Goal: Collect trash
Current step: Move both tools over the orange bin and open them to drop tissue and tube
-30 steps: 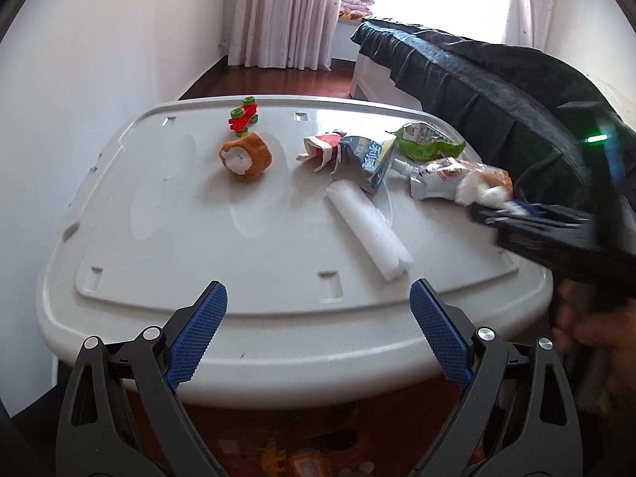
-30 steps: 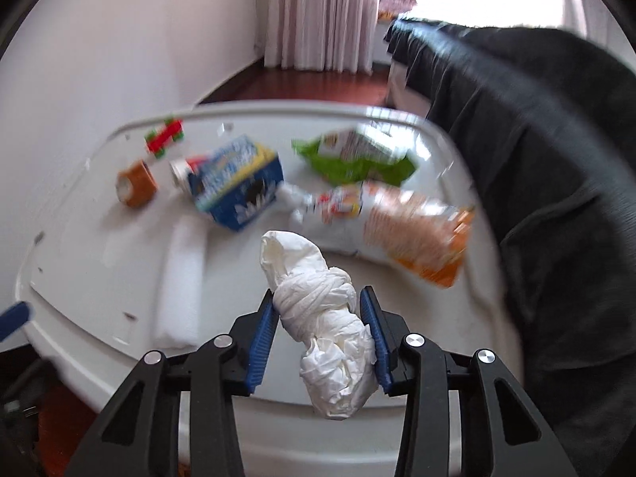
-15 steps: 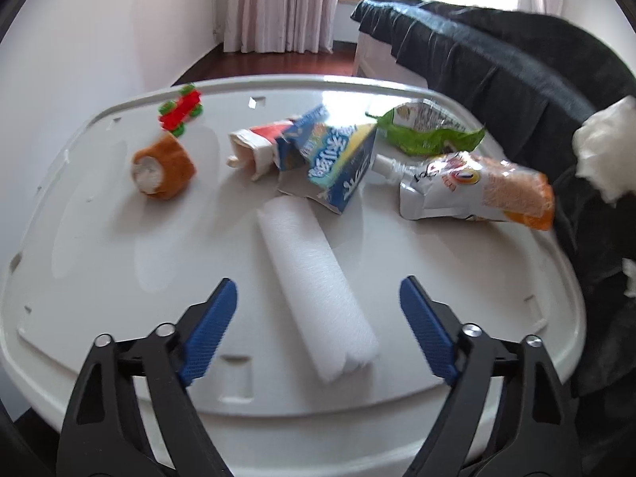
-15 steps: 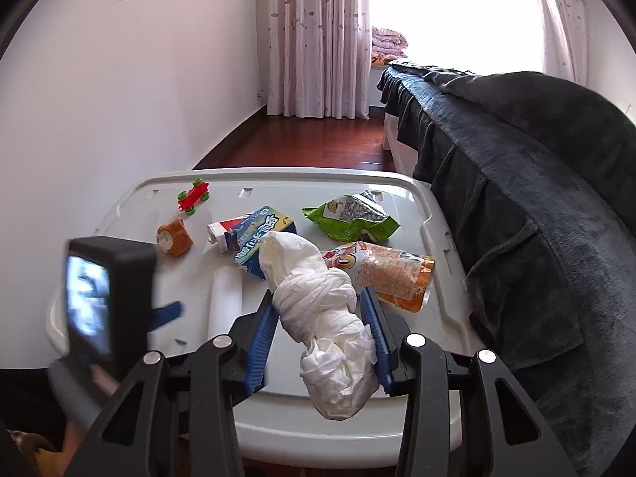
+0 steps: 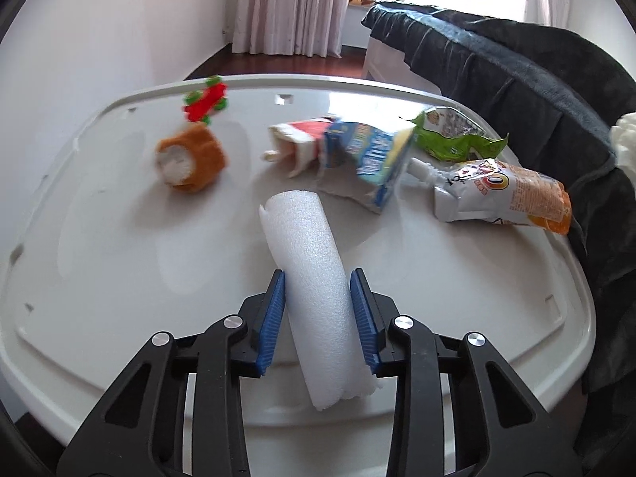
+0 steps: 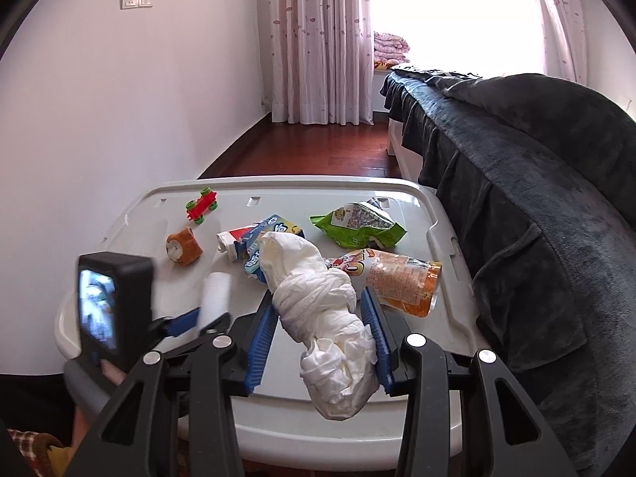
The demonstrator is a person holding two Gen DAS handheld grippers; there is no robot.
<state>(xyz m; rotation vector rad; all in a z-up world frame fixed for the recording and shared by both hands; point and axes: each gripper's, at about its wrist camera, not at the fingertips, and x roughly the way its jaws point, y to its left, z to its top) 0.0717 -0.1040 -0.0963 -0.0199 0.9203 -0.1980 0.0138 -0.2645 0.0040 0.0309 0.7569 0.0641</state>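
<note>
Closing in fast: half a second back the left gripper [image 5: 318,310] was spread wide short of the white foam tube [image 5: 314,290], and now its blue pads [image 5: 274,318] sit pressed against both sides of it, about midway along, so the near end sticks out past the pads. I'd guess that's for balance when it lifts. The tube lies flat on the white plastic lid [image 5: 99,278].

Right gripper [image 6: 322,338] is held up above the lid's near edge, pinching a twisted wad of white tissue [image 6: 322,306], parked out of the way, I reckon, while the left works.

Past the foam tube's far end: a crushed blue and white carton [image 5: 365,155], then a green snack bag [image 5: 449,135] and an orange and silver pouch [image 5: 501,194] off to its right. To the tube's far left sit a brown plush roll [image 5: 190,159] and a red and green toy car [image 5: 204,99], which look like toys, not trash.
</note>
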